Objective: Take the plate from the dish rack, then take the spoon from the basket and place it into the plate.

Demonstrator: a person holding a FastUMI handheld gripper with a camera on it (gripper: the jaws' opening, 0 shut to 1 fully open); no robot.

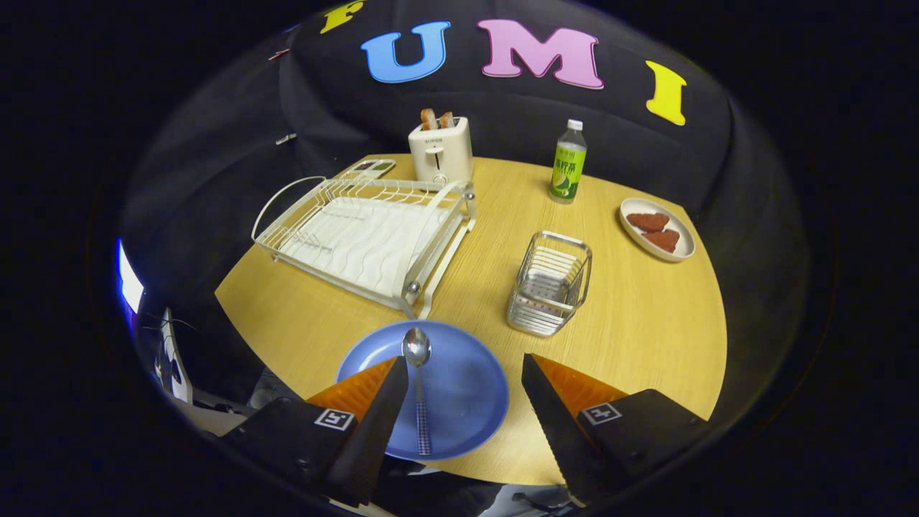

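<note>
A blue plate (459,395) lies on the wooden table (646,323) at its near edge, partly between my fingers. A metal spoon (418,388) rests in the plate, bowl pointing away, handle toward me, just inside the left finger (373,416). My gripper (463,373) stands open above the plate, holding nothing. The white dish rack (366,233) sits beyond the plate to the left with nothing in it. The metal wire basket (551,283) stands beyond the right finger, also holding nothing.
A white toaster (441,149) with bread slices stands at the table's far side. Right of it is a green-labelled bottle (568,161). A small white plate (657,228) with two reddish pieces lies at the far right.
</note>
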